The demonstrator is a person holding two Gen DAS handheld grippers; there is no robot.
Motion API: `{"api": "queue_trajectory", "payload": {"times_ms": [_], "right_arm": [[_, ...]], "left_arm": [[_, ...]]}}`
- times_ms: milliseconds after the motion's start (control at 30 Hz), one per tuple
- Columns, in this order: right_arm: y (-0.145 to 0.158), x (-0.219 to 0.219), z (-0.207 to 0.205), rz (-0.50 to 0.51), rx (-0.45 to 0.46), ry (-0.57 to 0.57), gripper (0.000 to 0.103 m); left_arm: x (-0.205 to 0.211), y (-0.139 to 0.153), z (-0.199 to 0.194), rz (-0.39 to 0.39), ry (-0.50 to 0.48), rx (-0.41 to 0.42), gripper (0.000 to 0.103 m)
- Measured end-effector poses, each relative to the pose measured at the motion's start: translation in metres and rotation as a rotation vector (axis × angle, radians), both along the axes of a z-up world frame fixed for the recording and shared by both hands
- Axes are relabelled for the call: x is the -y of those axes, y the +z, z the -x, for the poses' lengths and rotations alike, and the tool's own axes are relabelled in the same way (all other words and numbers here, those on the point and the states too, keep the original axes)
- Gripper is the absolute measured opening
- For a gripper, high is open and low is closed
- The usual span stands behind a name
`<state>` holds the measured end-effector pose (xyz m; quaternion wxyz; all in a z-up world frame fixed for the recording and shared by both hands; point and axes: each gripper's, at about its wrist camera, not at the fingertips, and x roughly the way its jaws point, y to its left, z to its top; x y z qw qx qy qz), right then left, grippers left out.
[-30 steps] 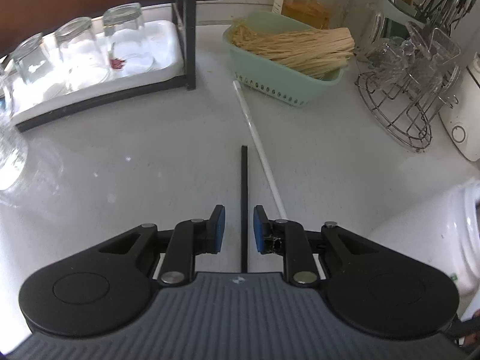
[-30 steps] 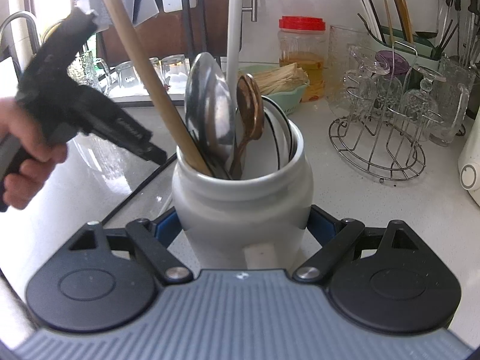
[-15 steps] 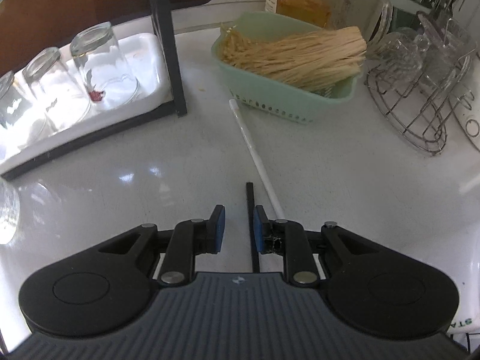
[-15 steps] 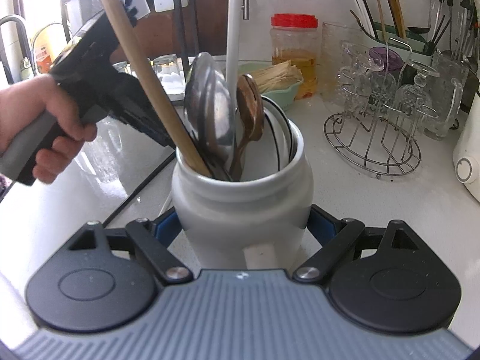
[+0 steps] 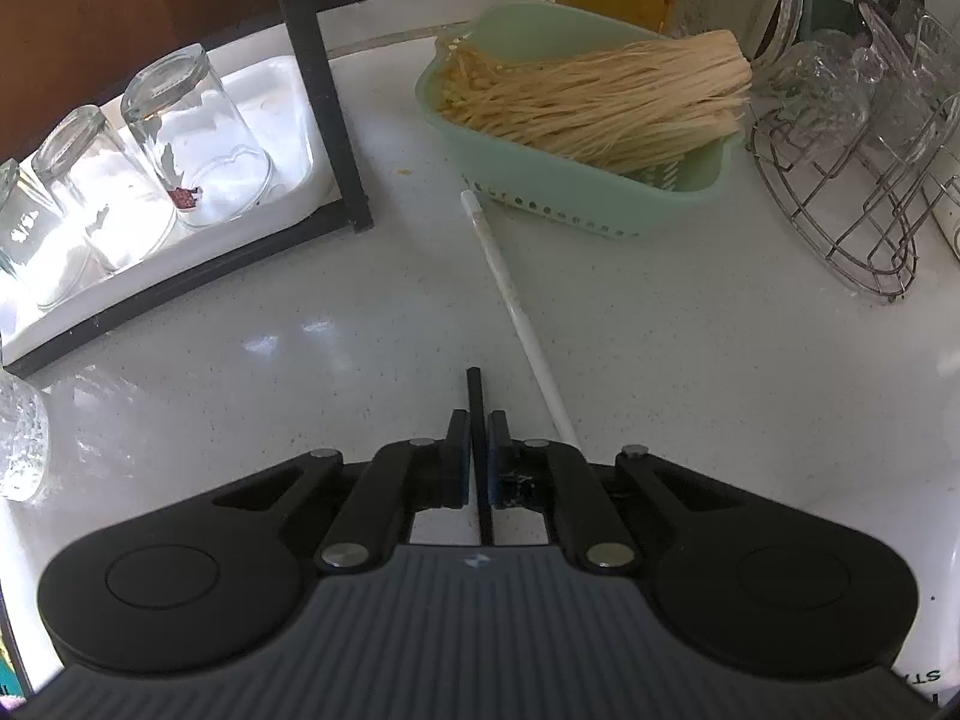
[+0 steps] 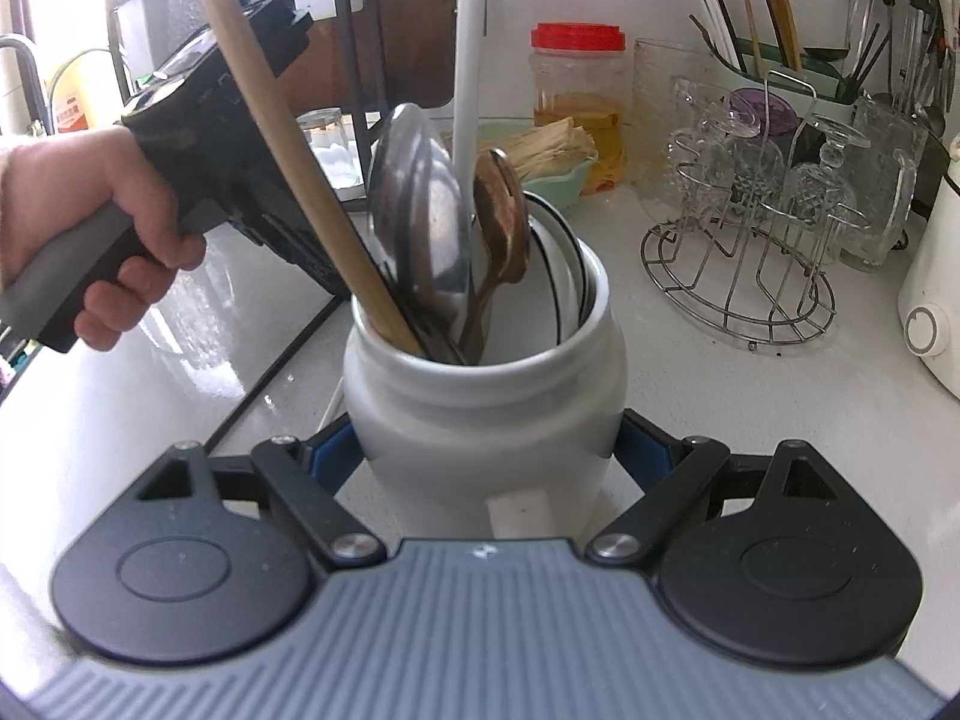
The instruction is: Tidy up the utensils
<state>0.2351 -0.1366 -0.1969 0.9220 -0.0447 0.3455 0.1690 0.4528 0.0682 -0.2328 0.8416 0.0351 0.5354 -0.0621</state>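
Note:
On the white counter lies a thin black chopstick (image 5: 475,390), and my left gripper (image 5: 477,420) is shut on it close to its far tip. A white chopstick (image 5: 516,312) lies just right of it, slanting toward the green basket. My right gripper (image 6: 486,456) is shut on a white ceramic jar (image 6: 486,408) standing on the counter. The jar holds a long wooden handle (image 6: 270,138), a metal ladle (image 6: 420,204), a wooden spoon (image 6: 501,222) and a white handle (image 6: 468,60). In the right wrist view a hand (image 6: 90,228) holds the left gripper left of the jar.
A green basket (image 5: 576,204) of pale dry strands sits ahead. Upturned glasses (image 5: 198,138) stand on a white tray behind a black rack post (image 5: 324,90). A wire glass stand (image 6: 738,276), a red-lidded jar (image 6: 579,78) and a white appliance (image 6: 936,300) stand to the right.
My left gripper slid forward along the black chopstick toward its far end and its jaws closed onto it. The right gripper and jar stayed put.

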Motion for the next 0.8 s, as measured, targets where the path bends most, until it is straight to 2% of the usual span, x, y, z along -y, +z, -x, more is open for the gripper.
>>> {"api": "queue_trajectory", "payload": {"times_ms": [167, 367, 800], "right_arm": [[0.0, 0.0, 0.0, -0.002, 0.004, 0.003, 0.091], [0.0, -0.001, -0.003, 0.003, 0.005, 0.014, 0.091], [0.0, -0.001, -0.005, 0.004, -0.002, 0.022, 0.091]], "left_arm": [[0.002, 0.009, 0.004, 0.0, 0.003, 0.021, 0.005], [0.002, 0.039, 0.023, 0.021, 0.013, 0.077, 0.005], [-0.004, 0.104, 0.091, 0.119, 0.051, 0.21, 0.005]]}}
